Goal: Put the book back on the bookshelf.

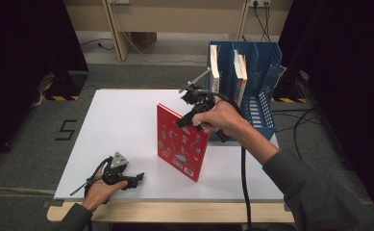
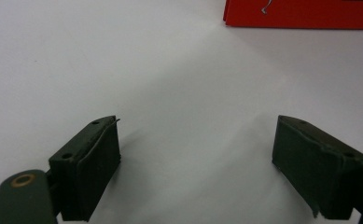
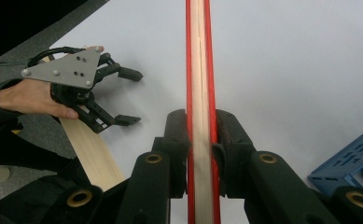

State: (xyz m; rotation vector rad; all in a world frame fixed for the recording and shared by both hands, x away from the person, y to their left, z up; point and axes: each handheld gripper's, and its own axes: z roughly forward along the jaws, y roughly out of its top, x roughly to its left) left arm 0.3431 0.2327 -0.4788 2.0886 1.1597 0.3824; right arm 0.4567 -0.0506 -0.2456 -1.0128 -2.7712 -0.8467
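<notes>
At the left of the high view, the left gripper point(image 1: 135, 178) rests on the white rectangular tabletop point(image 1: 122, 125) near its front edge, jaws spread wide with nothing but bare surface between them; in the left gripper view its two black pads point(image 2: 93, 170) stand well apart. The thin red hardcover book point(image 1: 180, 143) with small pictures on its cover stands upright on its lower edge near the middle of the table, well apart from that gripper and to its right. The right gripper point(image 1: 184, 121) comes in from the right and is clamped on the book's upper edge; the right gripper view shows the red covers and pale page block point(image 3: 199, 93) pinched between the two jaws. Farther right, the blue plastic slotted file rack point(image 1: 261, 91) stands at the table's far right corner, holding several upright books point(image 1: 215, 67).
</notes>
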